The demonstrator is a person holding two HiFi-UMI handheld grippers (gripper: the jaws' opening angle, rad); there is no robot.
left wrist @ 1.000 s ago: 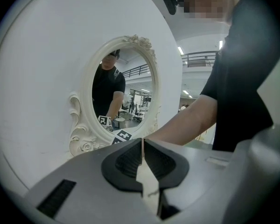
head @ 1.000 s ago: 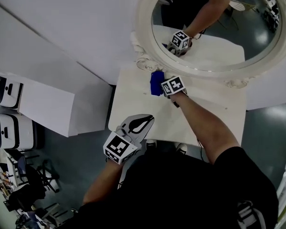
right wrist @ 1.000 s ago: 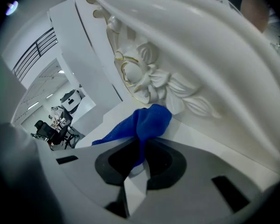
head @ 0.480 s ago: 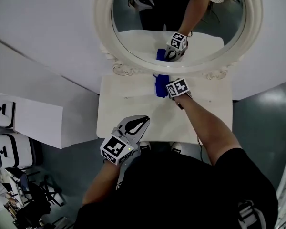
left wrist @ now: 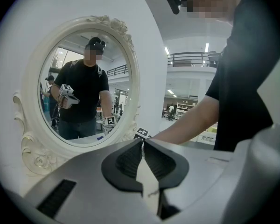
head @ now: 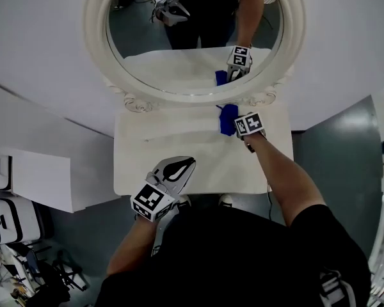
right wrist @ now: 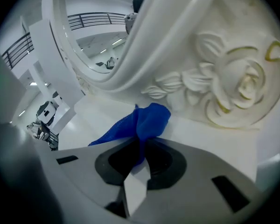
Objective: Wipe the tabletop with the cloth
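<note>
A blue cloth [head: 228,119] lies bunched on the white tabletop [head: 179,146] close to the base of the oval mirror. My right gripper [head: 238,124] is shut on the cloth [right wrist: 140,125], which sticks out ahead of the jaws toward the carved mirror frame [right wrist: 224,83]. My left gripper [head: 177,169] hovers over the table's near edge, held above the surface. Its jaws meet at the tips with nothing between them, seen in the left gripper view [left wrist: 143,146].
A white ornate oval mirror [head: 192,43] stands at the table's back against the wall and reflects both grippers. Grey floor drops off to the right [head: 333,152]. White cabinets [head: 25,184] stand to the left, below table level.
The right gripper has dragged the blue cloth to the right along the foot of the mirror. The head camera has shifted, so the table sits further left in view. The left gripper stays put.
</note>
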